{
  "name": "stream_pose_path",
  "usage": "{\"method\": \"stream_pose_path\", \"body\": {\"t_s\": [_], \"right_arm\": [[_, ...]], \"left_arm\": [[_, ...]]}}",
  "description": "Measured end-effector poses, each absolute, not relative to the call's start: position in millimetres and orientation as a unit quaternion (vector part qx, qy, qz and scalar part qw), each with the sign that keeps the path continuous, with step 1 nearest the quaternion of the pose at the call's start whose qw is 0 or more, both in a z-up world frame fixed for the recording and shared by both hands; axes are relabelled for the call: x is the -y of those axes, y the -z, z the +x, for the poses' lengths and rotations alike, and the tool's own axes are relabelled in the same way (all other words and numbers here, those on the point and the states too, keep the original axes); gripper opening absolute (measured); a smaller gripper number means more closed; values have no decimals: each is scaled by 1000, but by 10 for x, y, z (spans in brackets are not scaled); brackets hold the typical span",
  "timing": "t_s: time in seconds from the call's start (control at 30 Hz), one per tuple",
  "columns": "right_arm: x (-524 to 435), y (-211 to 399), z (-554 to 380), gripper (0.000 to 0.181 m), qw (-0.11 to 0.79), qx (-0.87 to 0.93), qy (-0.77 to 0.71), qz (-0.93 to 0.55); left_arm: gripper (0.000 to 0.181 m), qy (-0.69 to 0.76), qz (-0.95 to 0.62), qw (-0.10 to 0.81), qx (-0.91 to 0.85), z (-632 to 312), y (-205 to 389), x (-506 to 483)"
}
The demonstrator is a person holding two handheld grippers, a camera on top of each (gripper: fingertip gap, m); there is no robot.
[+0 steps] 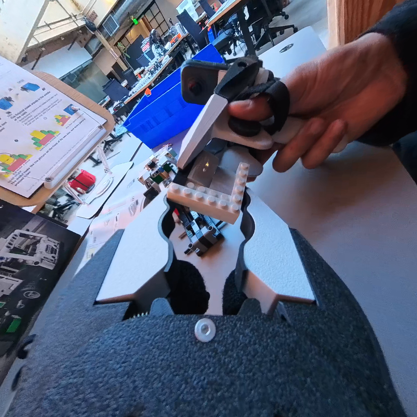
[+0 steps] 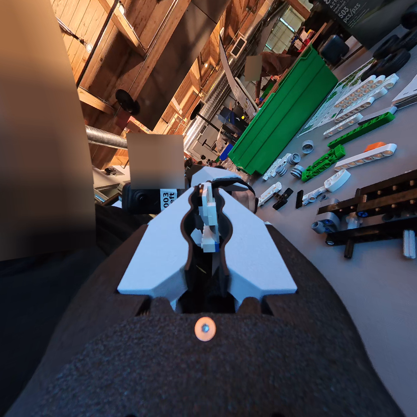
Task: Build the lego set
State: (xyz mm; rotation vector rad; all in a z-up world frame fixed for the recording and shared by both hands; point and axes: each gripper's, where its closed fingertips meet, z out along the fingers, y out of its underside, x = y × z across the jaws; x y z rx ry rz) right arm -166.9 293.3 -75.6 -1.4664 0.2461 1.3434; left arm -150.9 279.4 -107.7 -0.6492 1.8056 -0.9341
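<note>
A lego assembly is held up between both grippers: a white L-shaped studded plate (image 1: 209,199) with black and grey technic parts (image 1: 203,239) hanging under it. My left gripper (image 1: 206,203) has its jaws partly closed around it, with the black parts between the fingers (image 1: 135,259). My right gripper (image 1: 216,171), held by a hand (image 1: 338,101), comes in from the upper right and grips the assembly from above. In the right wrist view my right gripper (image 2: 206,189) is shut on the white bricks (image 2: 209,225). The left gripper (image 2: 209,176) meets it at the tips.
A sheet of pictures on a stand (image 1: 45,126), a black box lid (image 1: 27,259), a small sub-assembly (image 1: 158,173) and a blue bin (image 1: 167,112) are to the left. A green bin (image 2: 282,117), white beams (image 2: 361,94), a green beam (image 2: 361,130), tyres (image 2: 392,56) and a black chassis (image 2: 372,214) lie on the grey table. My two grippers' fingertips are within a few centimetres of each other.
</note>
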Motion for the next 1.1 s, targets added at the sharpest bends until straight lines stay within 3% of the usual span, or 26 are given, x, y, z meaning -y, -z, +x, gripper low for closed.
{"method": "stream_pose_path", "body": {"t_s": [0.5, 0.63, 0.77, 1.1], "right_arm": [[-2903, 730, -1452, 19, 532, -97, -573, -616], [-2740, 651, -1206, 16, 549, -61, -548, -628], [-2672, 747, -1137, 24, 510, -36, -545, -665], [-2547, 697, -998, 13, 460, -7, -616, -640]], "left_arm": [[56, 383, -288, 480, -735, -1395, 1006, -2882], [55, 407, -322, 441, -732, -1272, 896, -2840], [56, 409, -347, 409, -738, -1130, 911, -2766], [56, 393, -328, 372, -774, -902, 1024, -2457]]}}
